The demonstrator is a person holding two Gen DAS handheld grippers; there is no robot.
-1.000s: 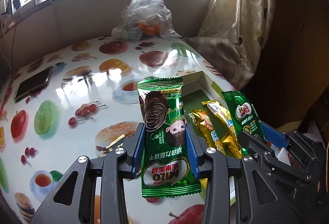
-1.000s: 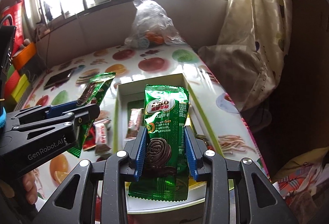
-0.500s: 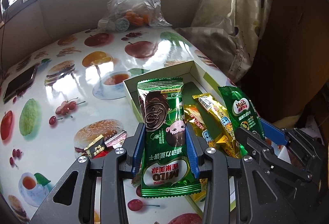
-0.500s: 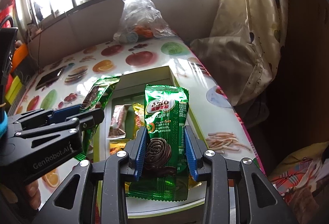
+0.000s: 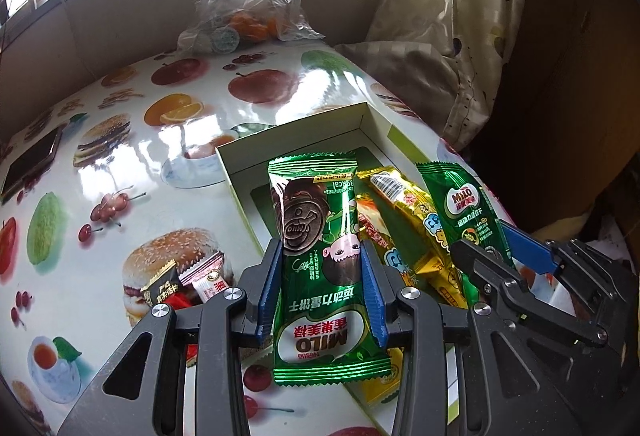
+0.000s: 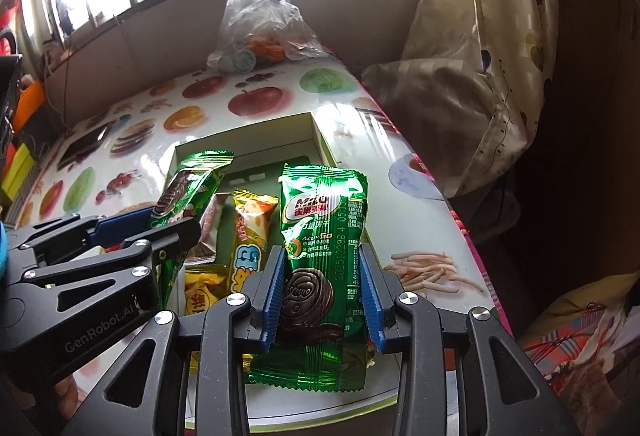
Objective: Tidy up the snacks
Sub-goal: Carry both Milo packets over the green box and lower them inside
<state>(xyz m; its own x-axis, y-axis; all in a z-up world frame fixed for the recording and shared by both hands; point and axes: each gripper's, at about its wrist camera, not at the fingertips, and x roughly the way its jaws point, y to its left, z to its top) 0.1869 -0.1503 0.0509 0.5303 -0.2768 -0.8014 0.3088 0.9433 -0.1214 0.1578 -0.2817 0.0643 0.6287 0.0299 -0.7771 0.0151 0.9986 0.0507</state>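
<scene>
My left gripper (image 5: 320, 260) is shut on a green Milo biscuit packet (image 5: 320, 236) and holds it over the left part of the open white box (image 5: 372, 121). My right gripper (image 6: 322, 256) is shut on a second green Milo packet (image 6: 324, 211) over the box's (image 6: 316, 131) right part. Yellow snack bars (image 5: 412, 220) lie inside the box; they also show in the right wrist view (image 6: 250, 232). In the left wrist view the right gripper (image 5: 492, 240) stands at the right with its packet (image 5: 464, 211). In the right wrist view the left gripper (image 6: 132, 232) is at the left.
Small wrapped candies (image 5: 184, 282) lie on the fruit-print table (image 5: 120, 163) left of the box. A clear plastic bag (image 5: 248, 11) with oranges stands at the back by the window. A phone (image 5: 32, 161) lies far left. A curtain (image 5: 440, 35) hangs off the table's right edge.
Both grippers have moved forward with their Milo packets, so the box now lies under them. The candies on the table have come into the left wrist view.
</scene>
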